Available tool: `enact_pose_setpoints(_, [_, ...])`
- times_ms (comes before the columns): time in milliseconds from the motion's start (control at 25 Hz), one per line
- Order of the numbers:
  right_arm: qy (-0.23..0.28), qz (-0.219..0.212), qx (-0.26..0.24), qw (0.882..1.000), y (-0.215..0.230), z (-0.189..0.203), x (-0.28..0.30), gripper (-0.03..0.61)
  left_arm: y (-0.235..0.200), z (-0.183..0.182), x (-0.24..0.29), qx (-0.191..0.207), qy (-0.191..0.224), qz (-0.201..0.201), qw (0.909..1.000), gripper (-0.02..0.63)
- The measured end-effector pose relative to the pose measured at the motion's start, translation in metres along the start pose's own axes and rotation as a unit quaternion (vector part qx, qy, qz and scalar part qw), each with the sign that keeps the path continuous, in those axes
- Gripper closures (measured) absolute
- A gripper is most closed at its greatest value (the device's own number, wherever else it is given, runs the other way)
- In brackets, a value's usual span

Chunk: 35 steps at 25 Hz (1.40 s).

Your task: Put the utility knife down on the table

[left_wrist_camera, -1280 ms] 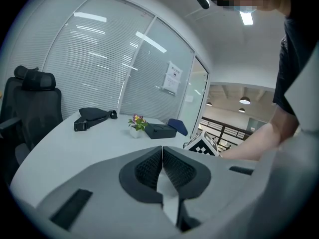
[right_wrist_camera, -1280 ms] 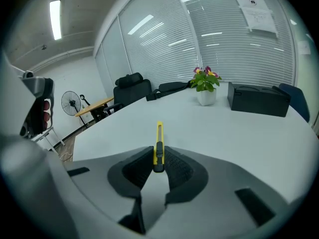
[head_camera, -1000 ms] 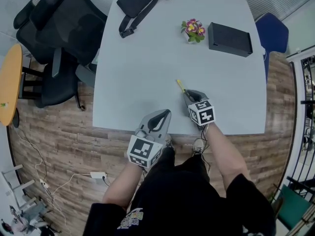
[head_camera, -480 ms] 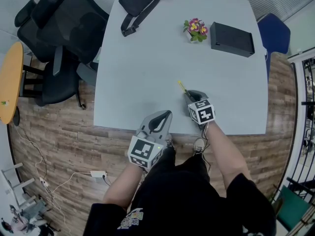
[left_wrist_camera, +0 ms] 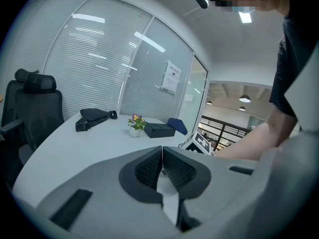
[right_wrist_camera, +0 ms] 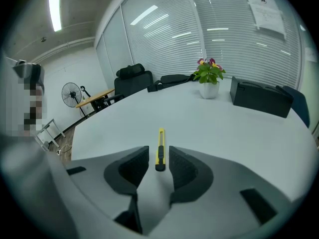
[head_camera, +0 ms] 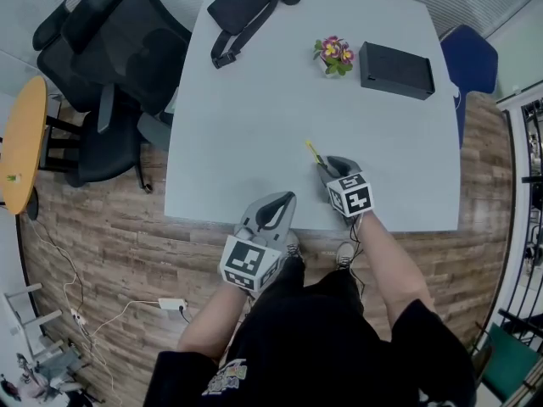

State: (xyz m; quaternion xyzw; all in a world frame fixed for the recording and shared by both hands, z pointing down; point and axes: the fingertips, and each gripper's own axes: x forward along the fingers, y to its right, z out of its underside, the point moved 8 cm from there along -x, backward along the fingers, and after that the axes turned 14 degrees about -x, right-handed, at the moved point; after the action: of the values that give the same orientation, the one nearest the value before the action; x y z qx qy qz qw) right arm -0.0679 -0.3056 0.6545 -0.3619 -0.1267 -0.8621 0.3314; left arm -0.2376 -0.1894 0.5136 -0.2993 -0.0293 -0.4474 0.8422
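Observation:
The yellow utility knife [right_wrist_camera: 160,152] lies flat on the white table [right_wrist_camera: 209,128], its black end between the jaws of my right gripper [right_wrist_camera: 159,159]. Those jaws are opening and neither pad touches the knife. In the head view the knife [head_camera: 313,151] pokes out up-left from the right gripper [head_camera: 327,164] near the table's front edge. My left gripper [head_camera: 280,200] hangs at the table's front edge; in the left gripper view its pads [left_wrist_camera: 162,164] meet with nothing between them.
On the table's far side lie a black waist bag [head_camera: 246,4], a small pot of flowers [head_camera: 333,53] and a black box [head_camera: 395,69]. Black office chairs [head_camera: 110,66] stand to the left, a blue chair [head_camera: 471,58] at the right.
My right gripper's jaws have parted from the knife, which now rests on the table. Both hands stayed where they were.

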Motion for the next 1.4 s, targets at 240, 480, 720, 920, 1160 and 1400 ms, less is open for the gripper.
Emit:
enact_pose_setpoints(240, [0.070,0.017,-0.004,0.997,0.007,-0.023,-0.049,0.476,0.021,-0.007,0.002,0.012,0.013,0.003,0.9998,0.607])
enact_pose_setpoints(480, [0.163,0.036,-0.009,0.986,0.018,-0.045,-0.130,0.559,0.060,-0.015,0.009,0.025,0.036,0.008,0.9990,0.607])
enact_pose_setpoints(720, [0.257,0.033,-0.008,0.966,0.034,-0.049,-0.233,0.575,0.122,-0.021,0.017,0.037,0.067,0.005,0.9971,0.607])
enact_pose_setpoints(920, [0.310,0.037,-0.035,0.950,0.048,-0.037,-0.317,0.575,0.181,-0.019,0.022,0.048,0.097,-0.003,0.9941,0.607])
enact_pose_setpoints(1160, [0.351,0.026,-0.047,0.935,0.059,-0.013,-0.386,0.575,0.246,-0.008,0.017,0.056,0.132,-0.027,0.9894,0.607])
enact_pose_setpoints(1400, [0.354,0.009,-0.042,0.934,0.058,0.012,-0.409,0.575,0.276,0.010,0.010,0.046,0.146,-0.052,0.9868,0.607])
